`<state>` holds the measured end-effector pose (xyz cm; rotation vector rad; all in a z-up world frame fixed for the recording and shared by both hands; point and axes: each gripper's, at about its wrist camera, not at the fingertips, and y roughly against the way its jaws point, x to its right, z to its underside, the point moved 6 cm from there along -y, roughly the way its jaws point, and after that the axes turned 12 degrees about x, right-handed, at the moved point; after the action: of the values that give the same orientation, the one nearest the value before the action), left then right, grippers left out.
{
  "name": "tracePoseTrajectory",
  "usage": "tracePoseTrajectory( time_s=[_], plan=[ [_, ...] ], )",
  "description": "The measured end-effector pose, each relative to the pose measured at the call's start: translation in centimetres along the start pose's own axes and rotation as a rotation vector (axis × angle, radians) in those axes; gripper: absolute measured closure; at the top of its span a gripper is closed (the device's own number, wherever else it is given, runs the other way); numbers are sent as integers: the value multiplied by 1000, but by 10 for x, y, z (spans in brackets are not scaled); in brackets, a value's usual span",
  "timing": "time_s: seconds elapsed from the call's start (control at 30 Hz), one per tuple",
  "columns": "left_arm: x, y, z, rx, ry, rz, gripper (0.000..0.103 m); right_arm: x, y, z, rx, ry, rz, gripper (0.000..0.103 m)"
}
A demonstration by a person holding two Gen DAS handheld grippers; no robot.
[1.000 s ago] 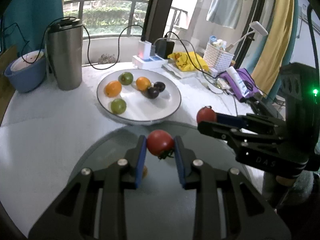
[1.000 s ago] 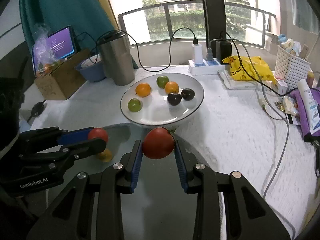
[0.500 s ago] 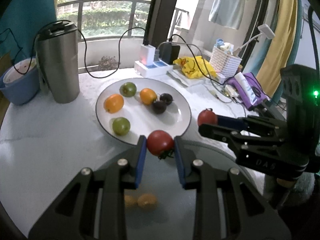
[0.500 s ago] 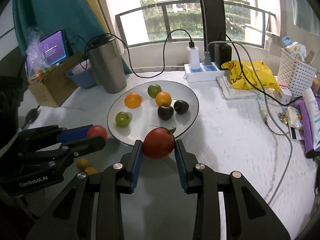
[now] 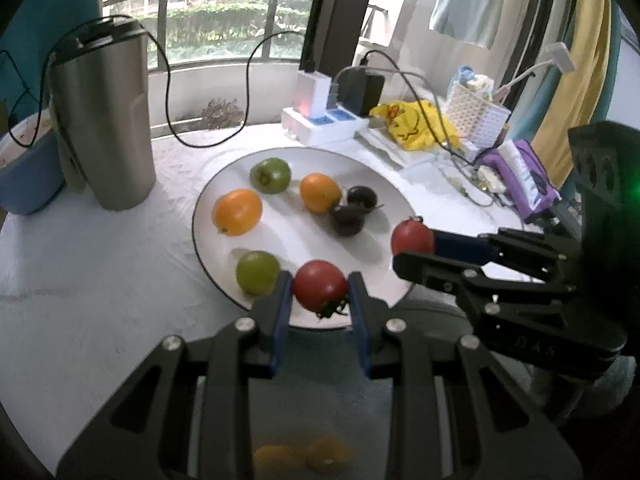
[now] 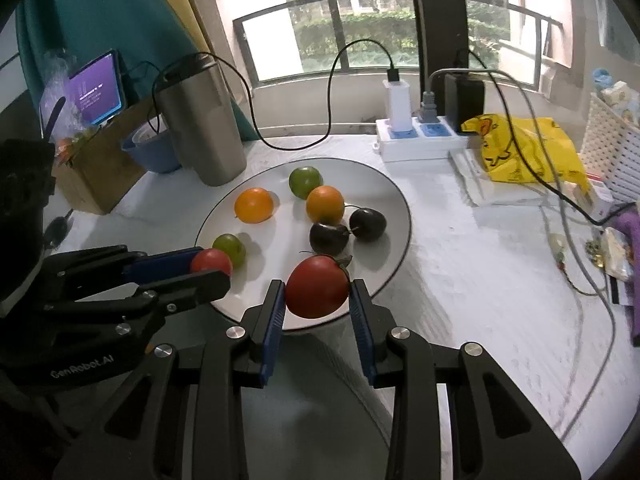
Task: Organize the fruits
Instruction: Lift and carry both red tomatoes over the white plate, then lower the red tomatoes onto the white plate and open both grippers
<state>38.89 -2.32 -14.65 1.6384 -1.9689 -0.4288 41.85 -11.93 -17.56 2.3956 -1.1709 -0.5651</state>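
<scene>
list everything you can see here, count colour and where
plate: 1, white, table centre
oranges: 2, orange, on plate
green fruits: 2, green, on plate, far and near left
dark plums: 2, near black, touching, plate right
tomatoes: 2, red, one in each gripper, over the plate's near edge
steel tumbler: 1, silver, left of plate
bowl: 1, blue, behind tumbler
power strip: 1, white, by window
yellow bag: 1, right of the strip
basket: 1, white, far right
left gripper: black, blue pads, shut on tomato
right gripper: same, shut on tomato

Two red tomatoes, held over plate
</scene>
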Motion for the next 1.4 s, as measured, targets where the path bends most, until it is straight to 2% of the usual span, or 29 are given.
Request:
tracePoseTrajectory(
  time_s=[0.23, 0.6, 1.4],
  plan=[
    [-7, -9, 4, -34, 19, -4, 73, 2, -16, -1, -9, 6, -2, 68],
    [-5, -6, 3, -32, 20, -10, 73, 2, -17, -3, -14, 10, 22, 68],
    [-4, 58, 6, 59, 30, -20, 72, -36, 27, -4, 29, 43, 23, 68]
  ],
)
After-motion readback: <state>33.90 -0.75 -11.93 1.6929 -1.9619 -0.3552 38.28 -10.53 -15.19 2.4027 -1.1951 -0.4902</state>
